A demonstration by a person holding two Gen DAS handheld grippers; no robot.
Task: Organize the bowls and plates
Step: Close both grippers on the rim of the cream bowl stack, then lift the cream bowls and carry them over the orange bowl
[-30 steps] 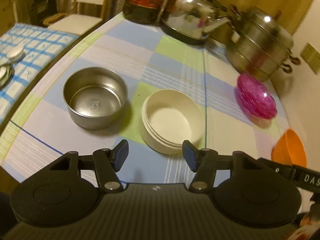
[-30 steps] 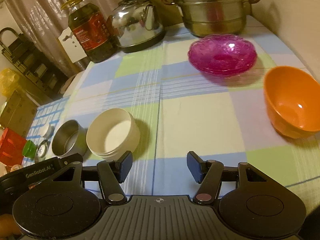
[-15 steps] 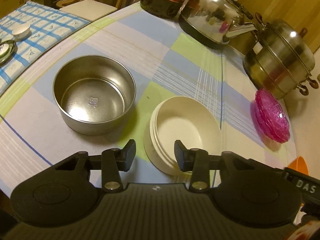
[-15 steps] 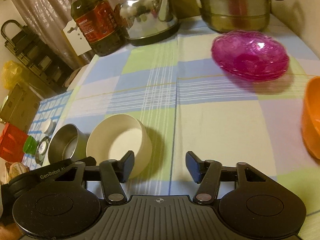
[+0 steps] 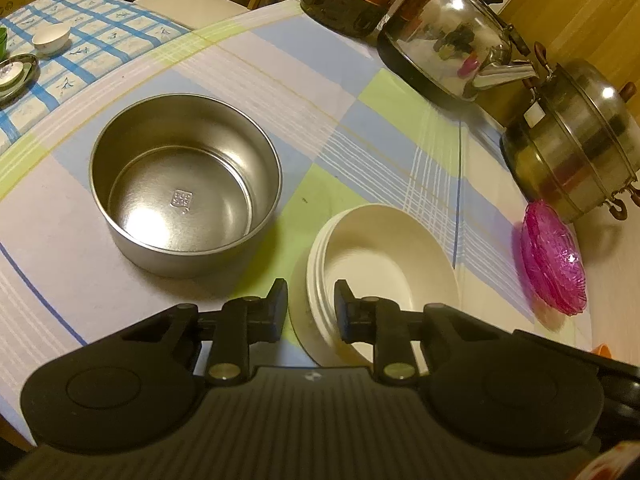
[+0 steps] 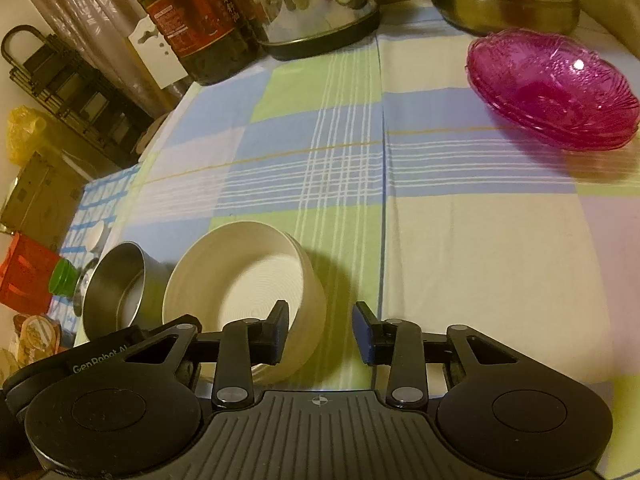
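Note:
A stack of cream bowls [image 5: 384, 264] is tilted up off the checked cloth. My left gripper [image 5: 311, 312] is shut on the stack's near rim, one finger outside and one inside. The stack also shows in the right wrist view [image 6: 256, 296], tipped on its side. A steel bowl [image 5: 184, 188] stands just left of it, also in the right wrist view [image 6: 116, 288]. A stack of pink glass plates [image 6: 552, 88] lies at the far right, also in the left wrist view [image 5: 554, 256]. My right gripper [image 6: 320, 332] is open and empty, beside the cream stack.
A steel kettle [image 5: 448, 40], an oil bottle [image 6: 196, 20] and a steel steamer pot [image 5: 572, 144] stand along the table's far side. An orange bowl's edge [image 5: 602, 348] peeks at the right. A side table with a blue checked cloth [image 5: 60, 56] holds small dishes.
My left gripper moved forward and closed on the cream stack's rim, and the stack tipped up. My right gripper shifted left and forward; the orange bowl left its view.

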